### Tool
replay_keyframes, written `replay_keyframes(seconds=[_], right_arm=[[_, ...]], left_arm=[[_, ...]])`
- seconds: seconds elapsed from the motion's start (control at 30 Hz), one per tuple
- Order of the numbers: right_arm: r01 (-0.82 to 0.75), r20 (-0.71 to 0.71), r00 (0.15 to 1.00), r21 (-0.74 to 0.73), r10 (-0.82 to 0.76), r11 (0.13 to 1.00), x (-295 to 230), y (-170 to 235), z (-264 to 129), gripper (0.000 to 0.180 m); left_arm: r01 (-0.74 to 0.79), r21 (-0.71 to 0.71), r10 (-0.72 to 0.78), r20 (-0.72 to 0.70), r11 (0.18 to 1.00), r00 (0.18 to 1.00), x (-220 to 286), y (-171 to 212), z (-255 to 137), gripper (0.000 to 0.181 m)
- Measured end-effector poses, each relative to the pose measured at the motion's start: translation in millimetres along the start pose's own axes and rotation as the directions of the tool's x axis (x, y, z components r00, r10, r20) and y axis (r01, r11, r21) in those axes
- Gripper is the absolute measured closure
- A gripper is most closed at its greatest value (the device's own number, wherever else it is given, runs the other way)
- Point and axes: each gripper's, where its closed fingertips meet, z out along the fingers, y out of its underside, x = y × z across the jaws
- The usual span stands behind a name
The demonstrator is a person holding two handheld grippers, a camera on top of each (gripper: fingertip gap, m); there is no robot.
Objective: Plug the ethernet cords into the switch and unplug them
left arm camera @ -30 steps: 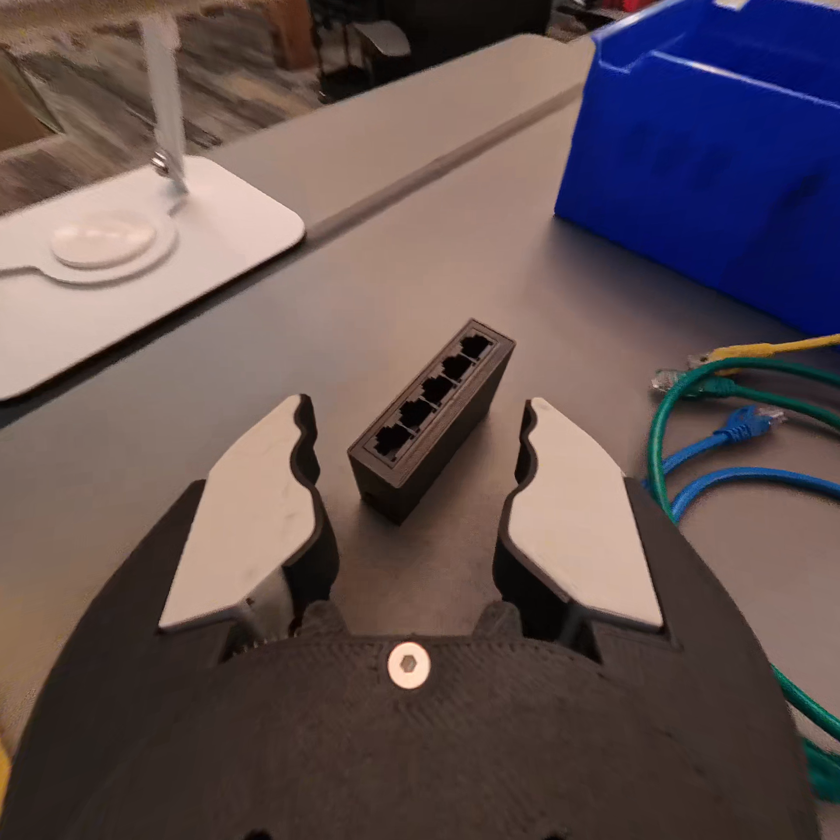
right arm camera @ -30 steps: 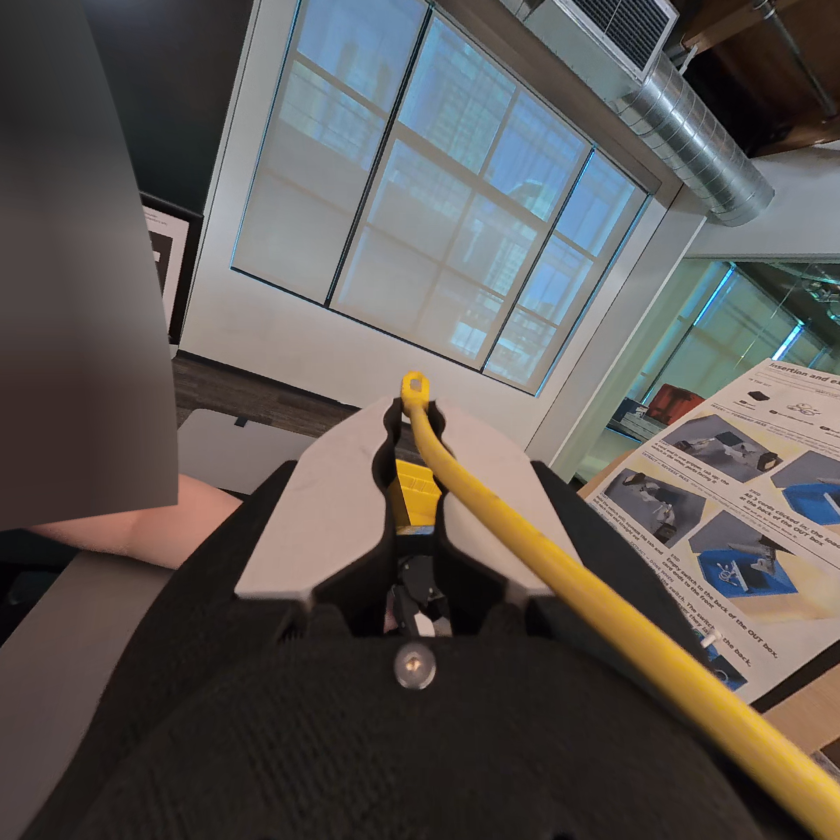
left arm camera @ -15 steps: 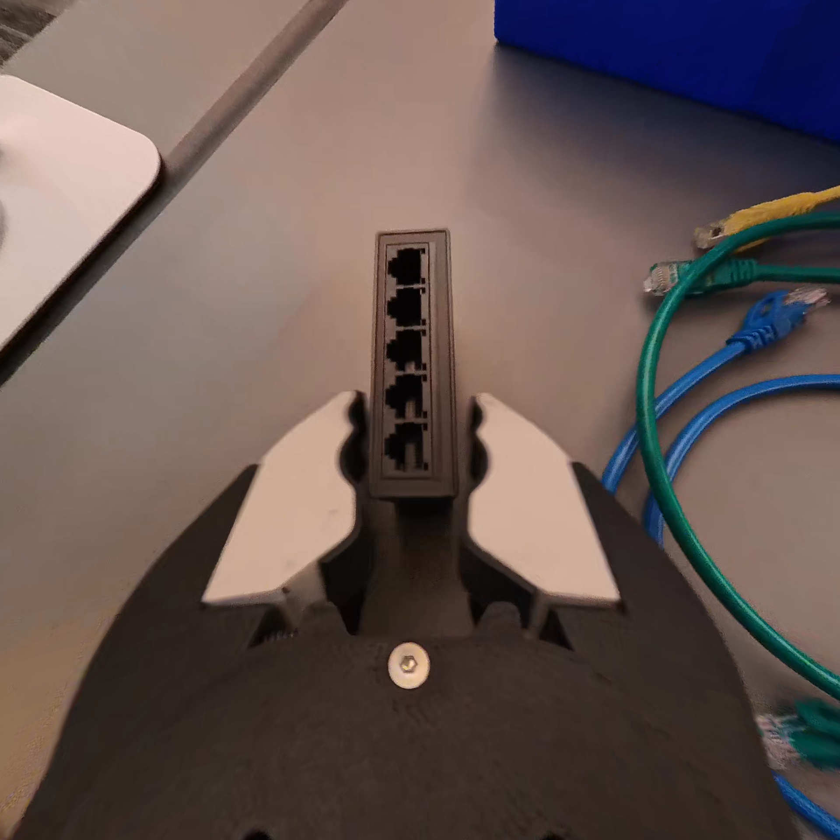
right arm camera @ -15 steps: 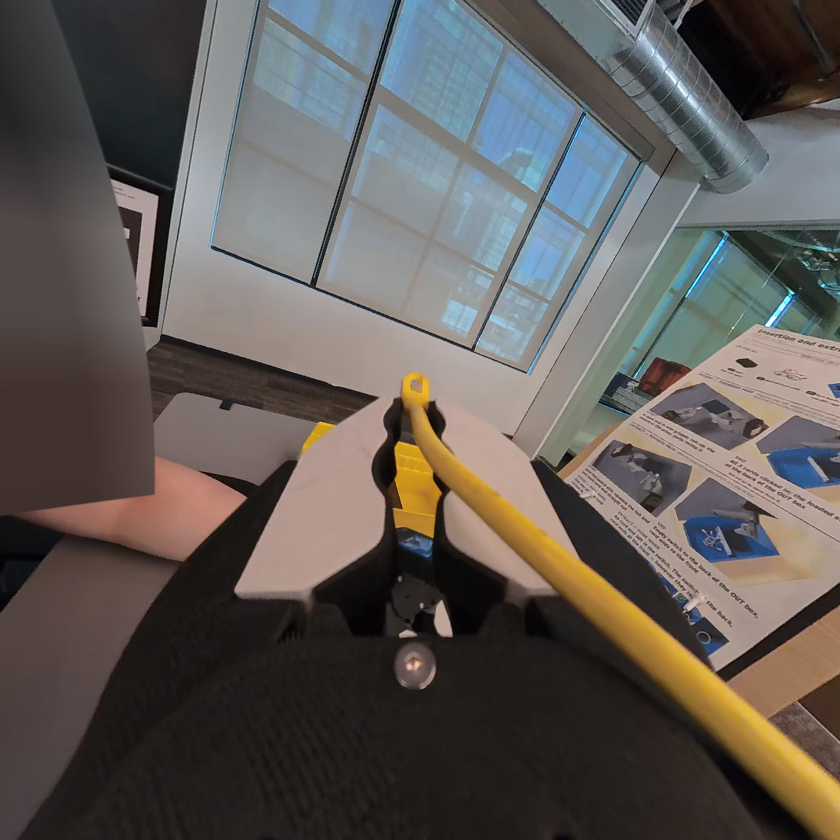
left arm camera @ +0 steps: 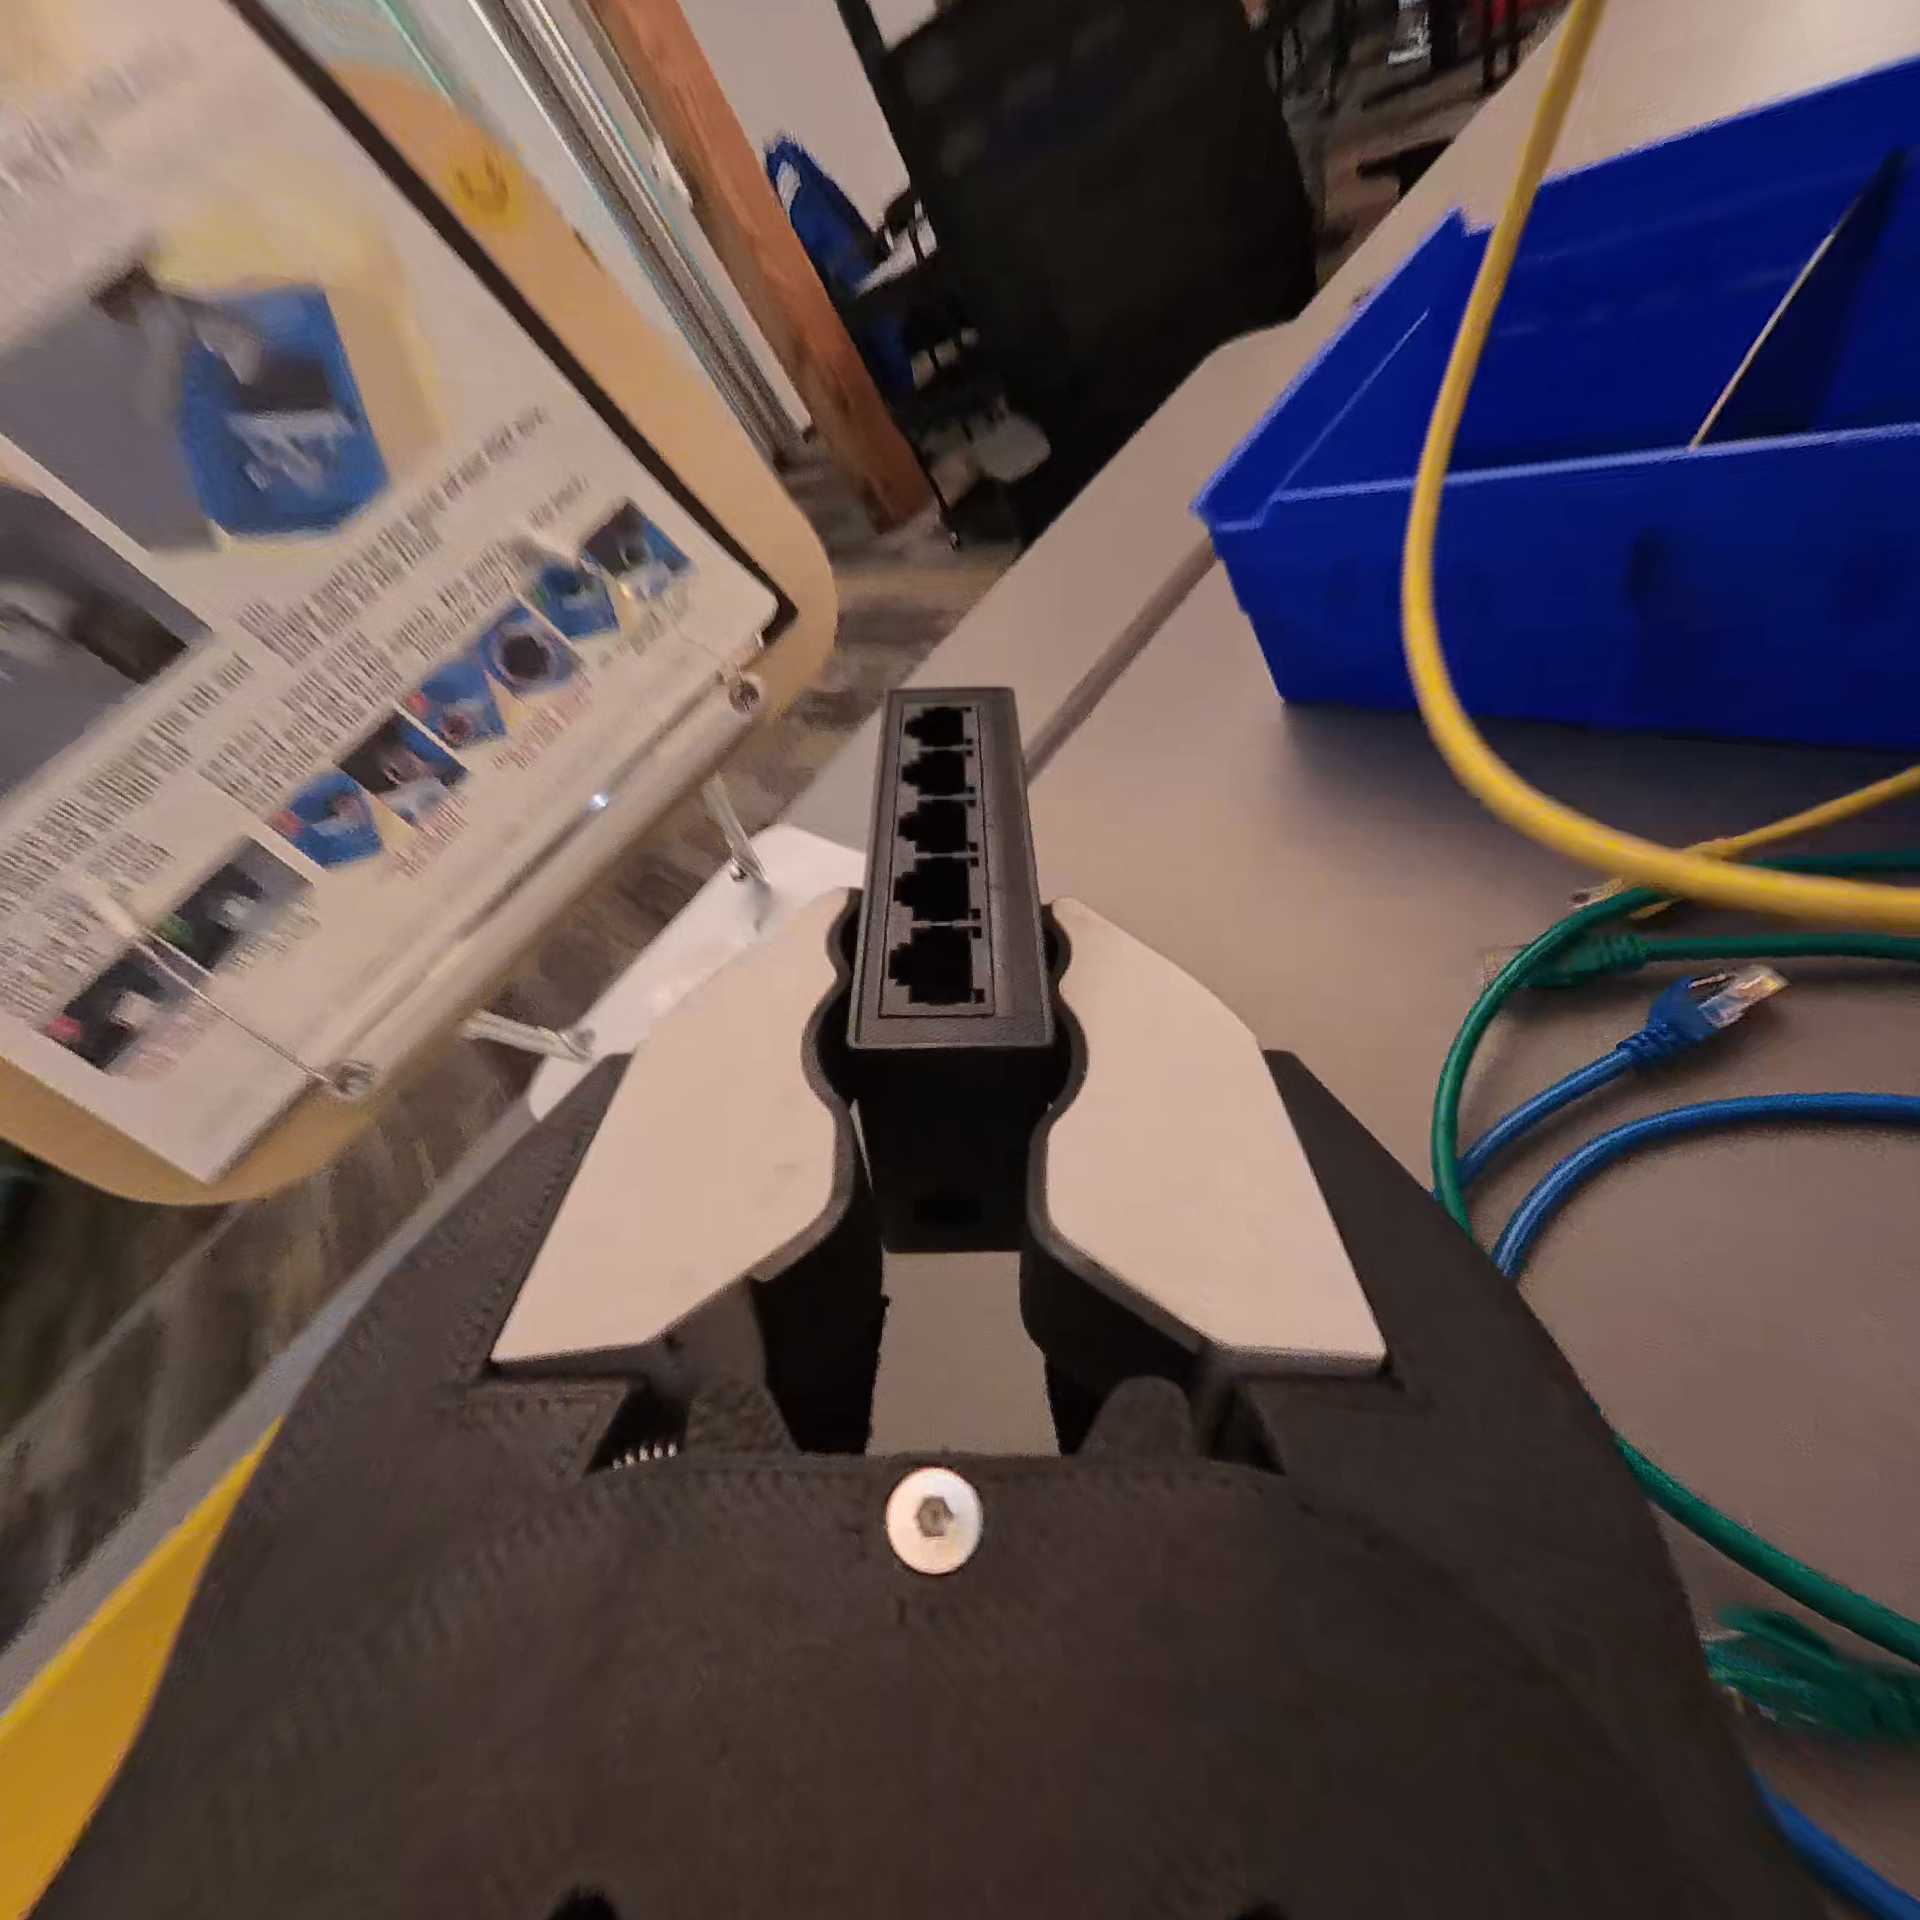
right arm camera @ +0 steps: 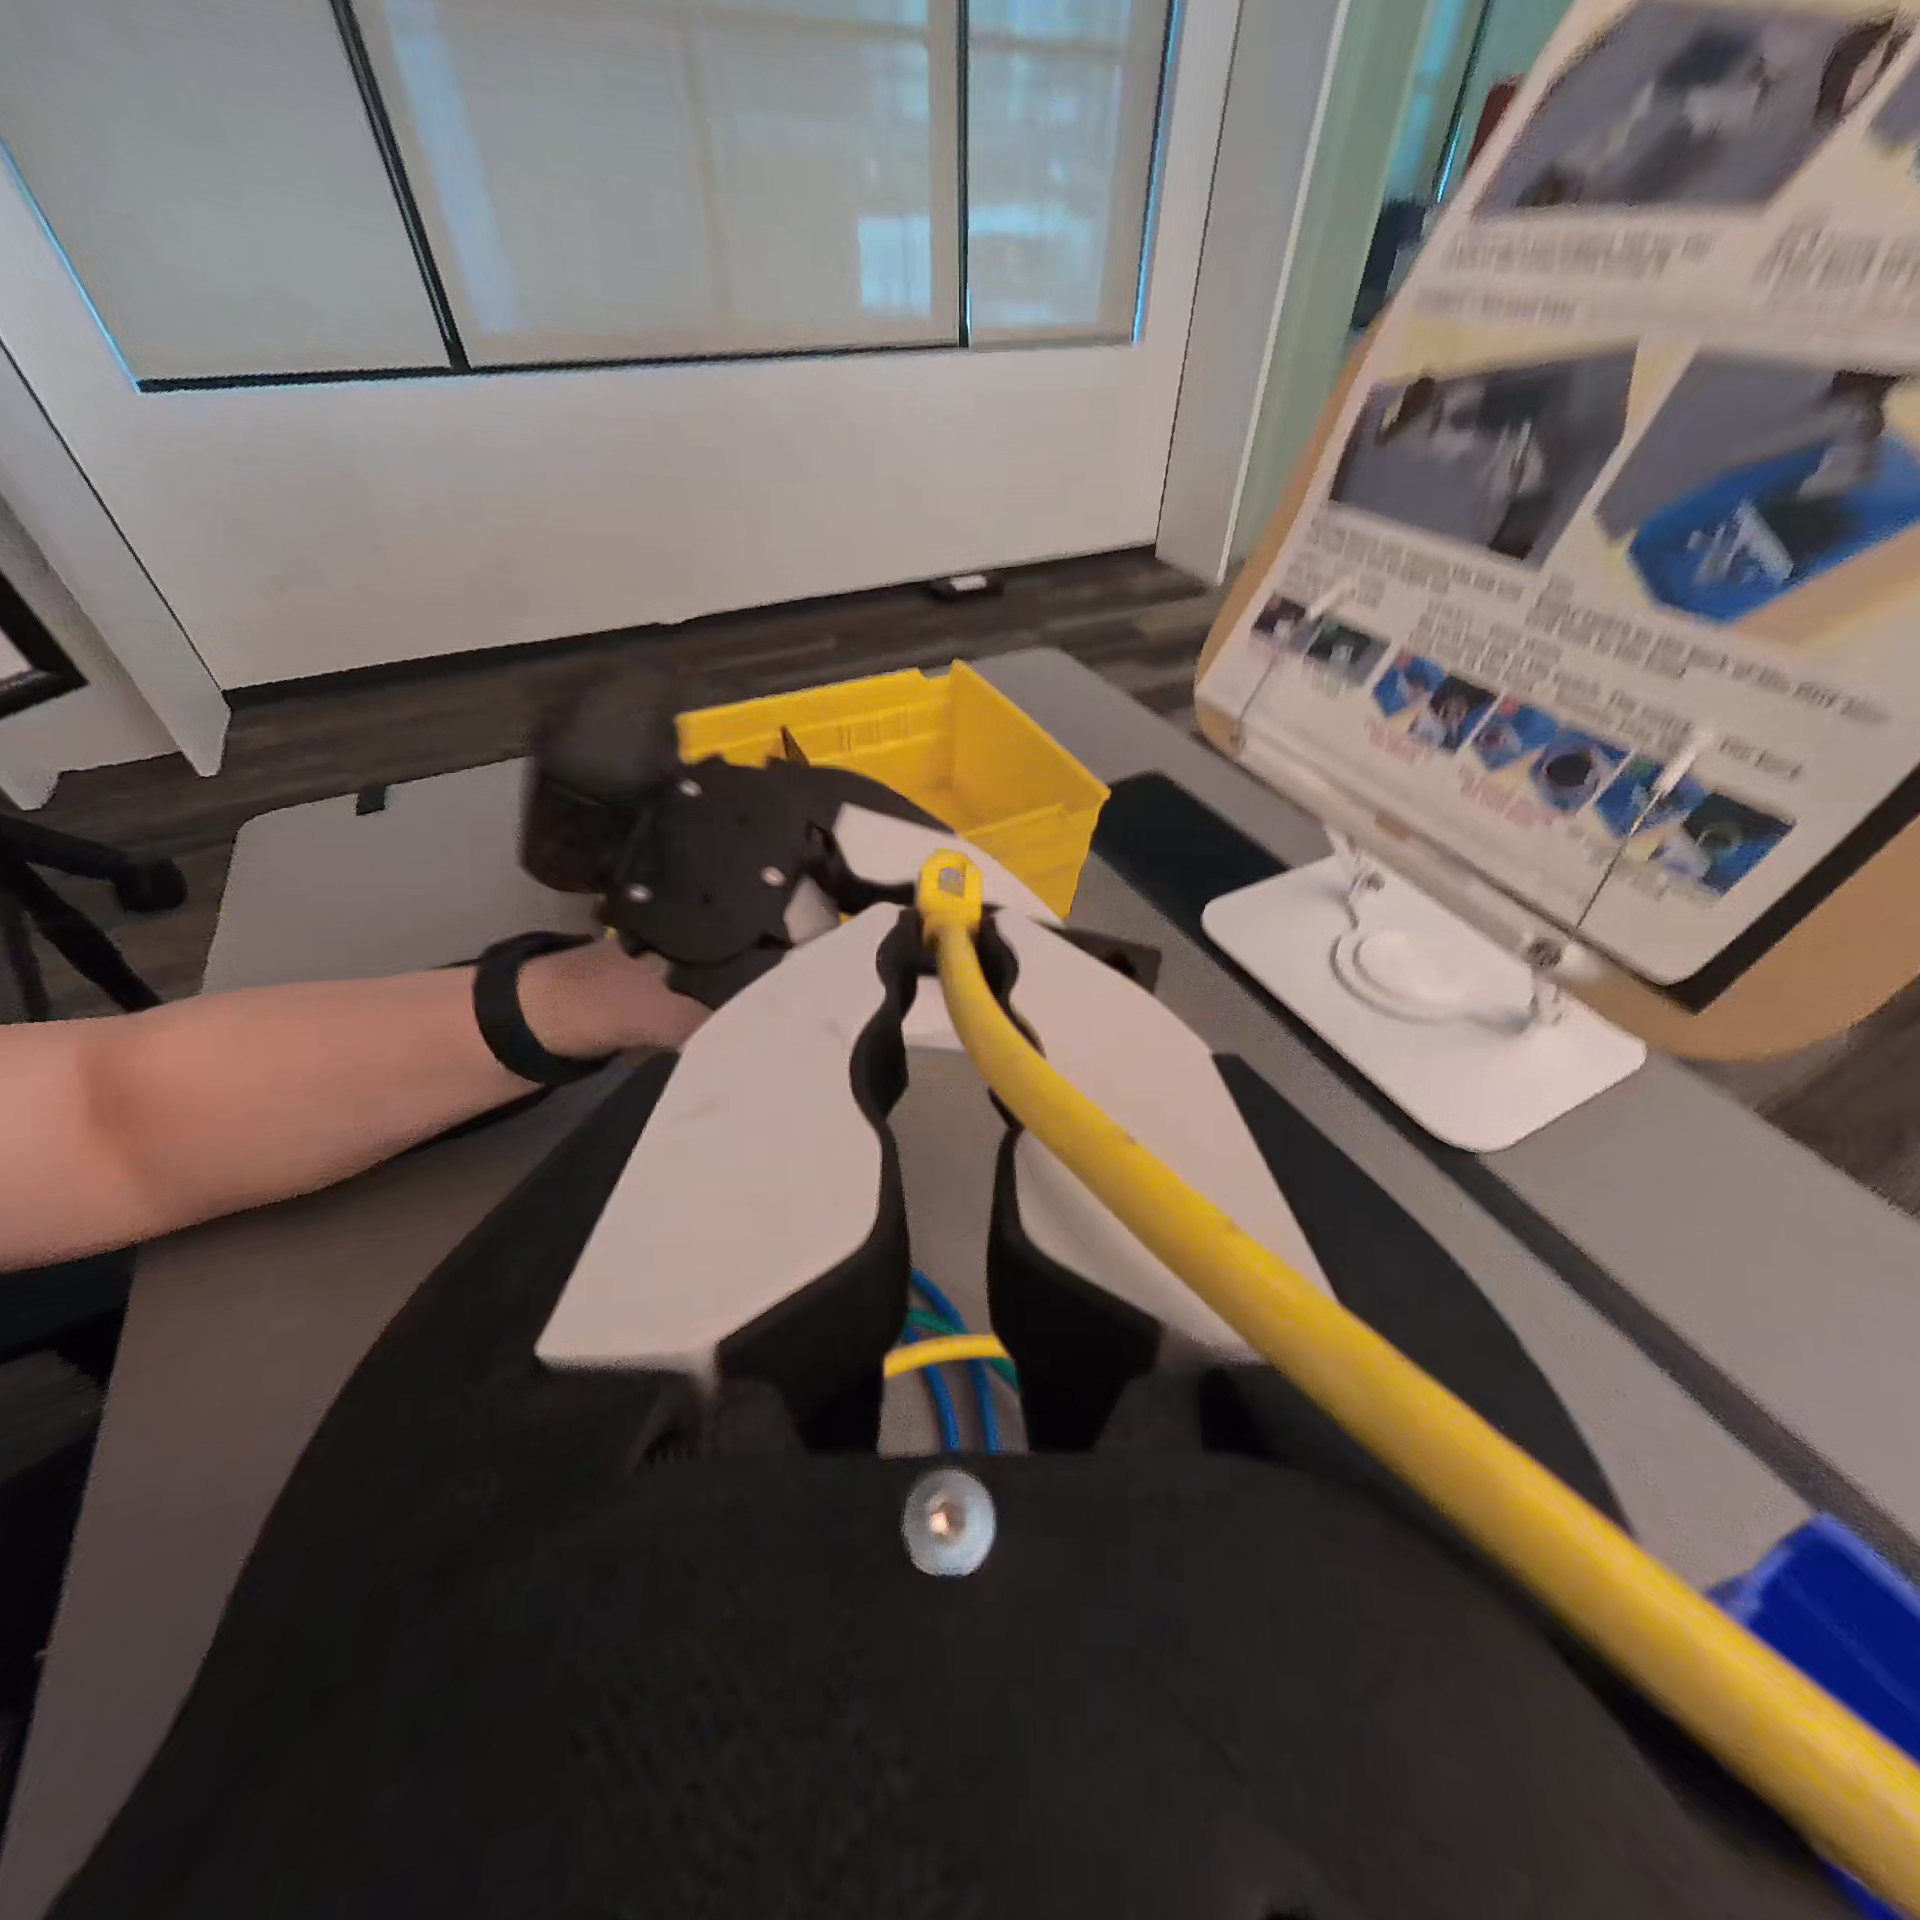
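- The left gripper (left arm camera: 948, 971) is pinching the near end of a black switch (left arm camera: 951, 883) between its fingers, holding it raised off the grey table (left arm camera: 1299, 852) with its row of five open ports facing up toward the camera.
- The right gripper (right arm camera: 943, 940) is squeezing its fingers together on a yellow ethernet cord (right arm camera: 1299, 1288) just behind the plug (right arm camera: 948, 881), which is poking out beyond the fingertips; the cord is trailing back over the right finger toward the near right corner.
- In the left wrist view, the yellow ethernet cord (left arm camera: 1455, 582) is hanging down in a long loop in front of a blue bin (left arm camera: 1621, 582) on the far right of the table.
- A green cord (left arm camera: 1455, 1049) and a blue cord (left arm camera: 1579, 1081) are lying loose on the table to the right of the switch, their plugs unconnected.
- An instruction sheet (left arm camera: 312, 644) on a white stand (right arm camera: 1434, 997) is leaning at the left of the left wrist view and at the right of the right wrist view; both views of it are blurred.
- In the right wrist view, the left gripper (right arm camera: 717, 873) is showing farther off, a bare forearm (right arm camera: 260, 1101) with a black wristband reaching to it, and a yellow bin (right arm camera: 935, 748) is sitting on the table behind it.
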Motion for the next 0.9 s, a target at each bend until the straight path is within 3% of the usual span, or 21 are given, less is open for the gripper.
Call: replay_keyframes(seconds=[0.1,0.2,0.3,0.43,0.67,0.9], right_arm=[[-0.079,0.017,0.997,-0.075,0.08,0.994,4,14,5,0.169],[-0.121,0.002,0.993,-0.117,0.122,0.986,10,25,8,0.169],[-0.11,-0.012,0.994,-0.187,0.11,0.976,11,42,21,0.169],[-0.079,0.011,0.996,-0.233,0.084,0.969,-4,51,36,0.169],[0.132,-0.054,0.989,-0.105,-0.139,0.986,-25,25,41,0.169],[0.316,-0.1,0.944,-0.009,-0.315,0.949,-39,15,48,0.168]], left_arm=[[-0.094,0.019,0.094,0.026,0.995,0.995,9,-9,-11,0.152],[-0.053,0.007,0.053,0.025,0.999,0.998,23,8,-16,0.152],[0.002,-0.006,-0.002,0.011,1.0,1.0,31,26,-23,0.153],[-0.112,0.008,0.111,0.101,0.994,0.989,16,13,-38,0.151],[-0.352,0.045,0.324,0.297,0.935,0.898,-4,-11,-67,0.152],[-0.473,0.02,0.422,0.416,0.881,0.805,-14,-18,-85,0.152]])
